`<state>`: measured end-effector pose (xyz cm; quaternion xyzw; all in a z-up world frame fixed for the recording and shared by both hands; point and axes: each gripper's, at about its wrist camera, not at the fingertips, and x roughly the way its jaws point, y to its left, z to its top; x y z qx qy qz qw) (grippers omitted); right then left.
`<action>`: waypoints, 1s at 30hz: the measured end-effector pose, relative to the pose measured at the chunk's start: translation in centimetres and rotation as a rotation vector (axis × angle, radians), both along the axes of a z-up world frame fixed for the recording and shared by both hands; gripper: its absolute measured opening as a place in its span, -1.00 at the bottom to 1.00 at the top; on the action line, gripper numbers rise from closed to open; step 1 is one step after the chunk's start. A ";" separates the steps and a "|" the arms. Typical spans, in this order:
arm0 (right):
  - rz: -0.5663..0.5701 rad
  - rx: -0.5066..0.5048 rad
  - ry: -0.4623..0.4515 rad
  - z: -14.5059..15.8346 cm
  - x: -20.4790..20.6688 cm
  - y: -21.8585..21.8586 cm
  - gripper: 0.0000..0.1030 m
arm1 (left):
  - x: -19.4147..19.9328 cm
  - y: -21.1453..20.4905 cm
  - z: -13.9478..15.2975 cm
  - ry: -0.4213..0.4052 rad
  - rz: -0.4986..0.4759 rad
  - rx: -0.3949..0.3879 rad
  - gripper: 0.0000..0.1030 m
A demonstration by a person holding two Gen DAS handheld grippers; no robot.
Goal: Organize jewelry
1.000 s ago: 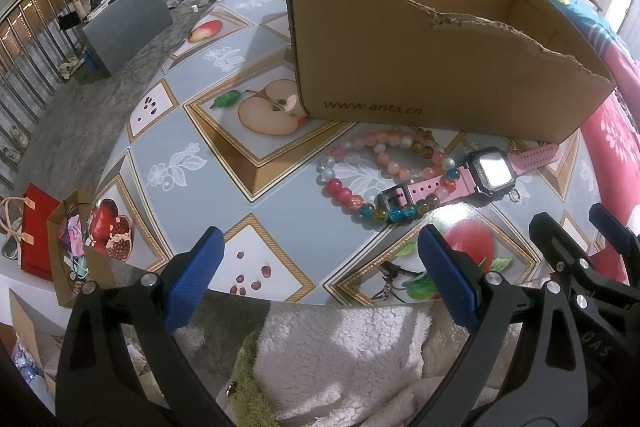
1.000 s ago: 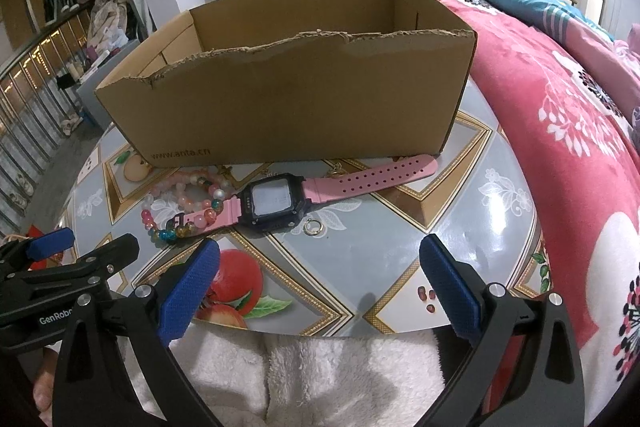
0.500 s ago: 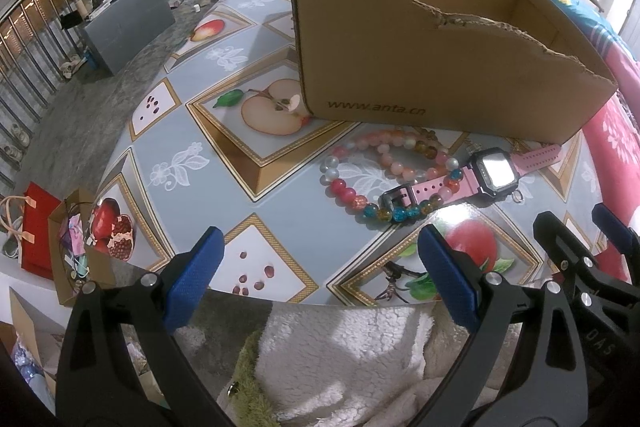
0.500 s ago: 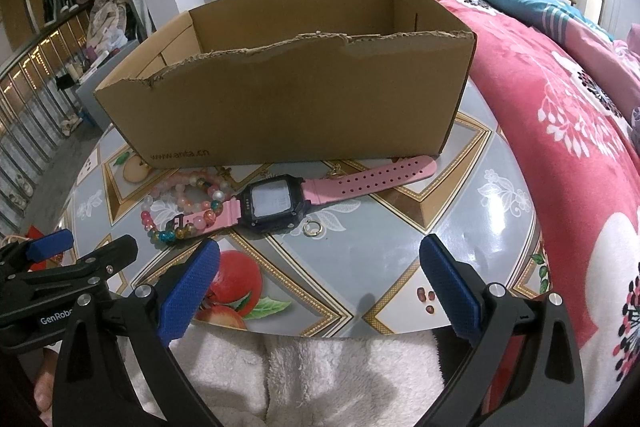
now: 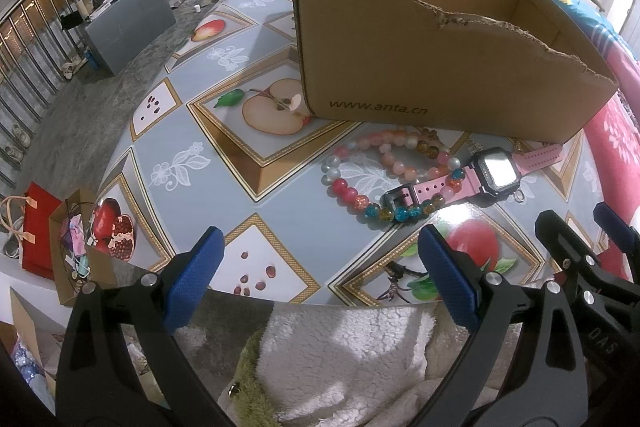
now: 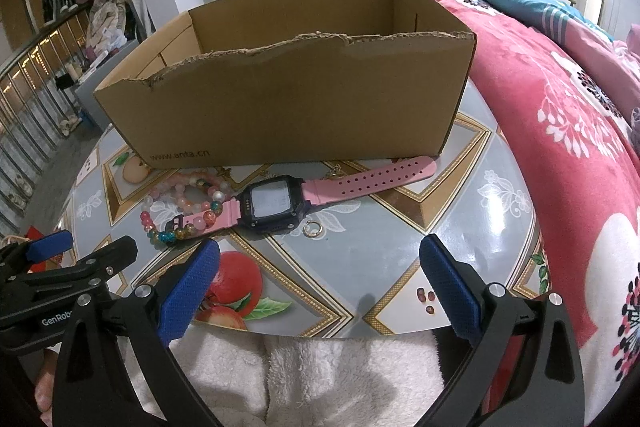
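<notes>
My left gripper [image 5: 318, 277] hangs wide open at the bottom of its frame, holding nothing; my right gripper [image 6: 320, 281] is spread just as wide and empty too. The pink smartwatch [image 6: 276, 205] lies flat at the middle of the right wrist view, its buckle strap crossing the beaded bracelets [image 5: 384, 173] left of it. A small gold ring [image 6: 313, 229] sits just below the watch face. The open cardboard box [image 6: 296, 107] stands directly behind them on the fruit-patterned tabletop [image 5: 224, 131].
</notes>
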<state>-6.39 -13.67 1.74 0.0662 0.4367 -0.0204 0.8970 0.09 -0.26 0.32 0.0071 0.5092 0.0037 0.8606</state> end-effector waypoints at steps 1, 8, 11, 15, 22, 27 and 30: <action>0.000 0.000 0.000 0.0 0.0 0.0 0.89 | 0.0 0.4 0.1 0.001 0.001 -0.002 0.82; -0.001 -0.002 0.000 0.0 0.0 0.0 0.89 | 0.0 0.4 0.1 -0.001 0.001 0.000 0.82; -0.001 -0.001 0.001 0.0 0.0 0.0 0.89 | 0.0 0.4 0.1 0.000 0.001 -0.001 0.82; -0.001 -0.002 0.000 0.0 0.0 0.0 0.89 | -0.1 0.5 0.1 0.000 0.001 -0.002 0.82; -0.010 -0.014 -0.005 0.0 0.2 -0.4 0.89 | -0.2 1.0 0.0 0.002 0.004 -0.001 0.82; -0.014 -0.012 -0.016 -0.1 0.1 -0.6 0.89 | -0.1 1.3 -0.6 0.000 0.002 0.006 0.82; -0.005 -0.006 -0.028 -0.2 0.0 -0.8 0.89 | 0.1 1.6 -0.9 0.002 -0.005 -0.001 0.82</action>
